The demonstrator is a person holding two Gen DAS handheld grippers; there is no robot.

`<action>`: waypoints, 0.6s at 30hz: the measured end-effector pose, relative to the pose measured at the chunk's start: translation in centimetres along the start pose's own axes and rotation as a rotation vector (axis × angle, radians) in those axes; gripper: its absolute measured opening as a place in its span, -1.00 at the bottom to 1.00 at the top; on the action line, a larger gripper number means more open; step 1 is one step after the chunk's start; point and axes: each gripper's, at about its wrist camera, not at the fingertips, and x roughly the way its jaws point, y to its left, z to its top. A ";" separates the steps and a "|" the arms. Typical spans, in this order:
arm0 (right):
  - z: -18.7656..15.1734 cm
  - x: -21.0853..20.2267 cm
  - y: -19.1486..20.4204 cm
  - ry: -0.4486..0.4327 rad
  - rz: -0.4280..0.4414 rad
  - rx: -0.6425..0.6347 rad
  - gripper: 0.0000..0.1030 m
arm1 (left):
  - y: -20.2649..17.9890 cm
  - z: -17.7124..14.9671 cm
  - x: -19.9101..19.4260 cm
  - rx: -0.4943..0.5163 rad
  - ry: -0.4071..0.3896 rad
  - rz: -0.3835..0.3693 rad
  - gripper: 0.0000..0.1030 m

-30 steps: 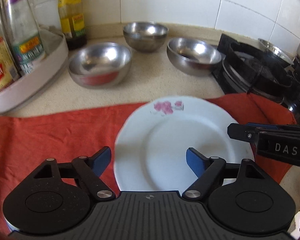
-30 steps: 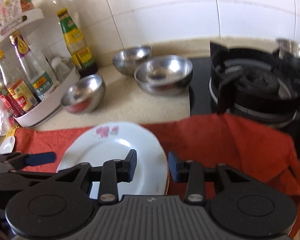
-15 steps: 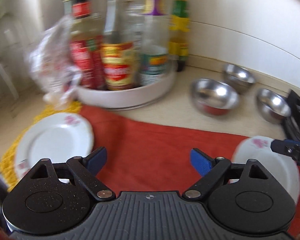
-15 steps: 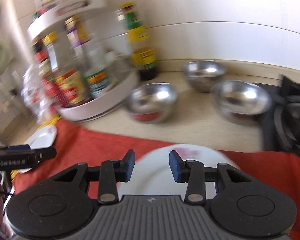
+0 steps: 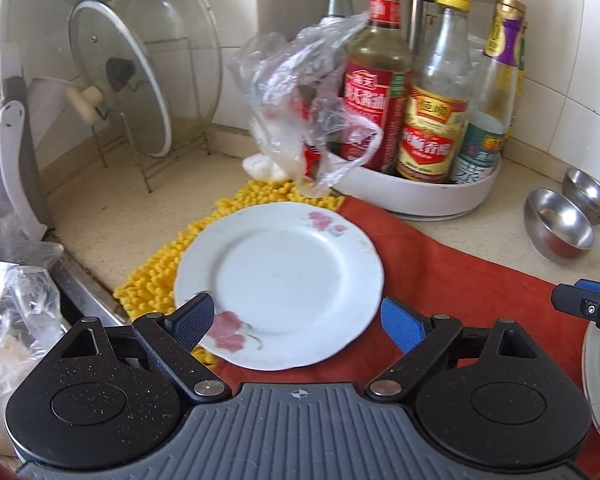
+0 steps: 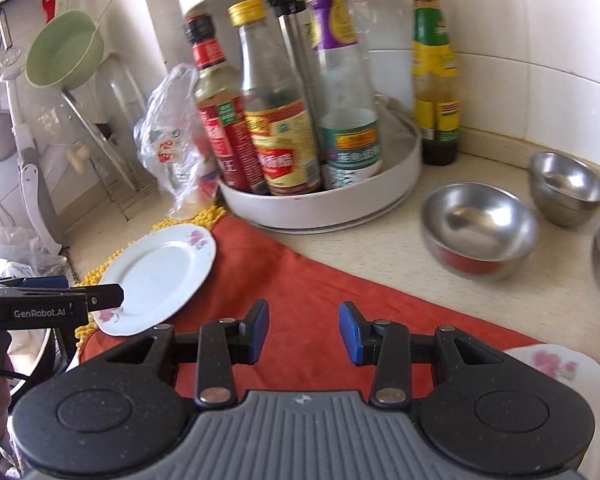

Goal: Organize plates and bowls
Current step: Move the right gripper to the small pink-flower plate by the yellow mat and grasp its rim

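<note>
Left wrist view first: my left tongs (image 5: 298, 322) stand wide open and empty, their pads either side of the near rim of a flowered plate (image 5: 278, 284) without touching it; that plate lies half on the red cloth (image 5: 460, 280), half on the yellow mat (image 5: 160, 276); behind it, the bottle tray (image 5: 420, 196). Right wrist view: my right tongs (image 6: 303, 330) are partly open over bare cloth, holding nothing; a second plate (image 6: 560, 372) lies at their right, well apart from the first (image 6: 156, 276); three steel bowls (image 6: 480, 228) sit farther back on the desk (image 6: 380, 240). I judge I am reaching for the left plate, to stack it with the other; next I must lower the pads over its rim, close, and lift it level.
</note>
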 end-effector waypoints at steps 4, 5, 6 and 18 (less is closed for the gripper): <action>0.5 1.6 1.6 0.023 0.010 -0.006 -0.22 | 1.9 0.3 0.6 -0.014 0.005 0.008 0.83; 0.6 2.1 2.0 0.027 0.013 -0.008 -0.22 | 2.3 0.5 0.8 -0.017 0.006 0.009 0.83; 0.7 2.5 2.5 0.030 0.015 -0.010 -0.22 | 2.7 0.5 1.0 -0.018 0.008 0.010 0.83; 1.7 7.5 6.3 0.082 0.033 -0.013 -0.15 | 7.1 1.4 4.7 -0.025 0.058 -0.008 0.84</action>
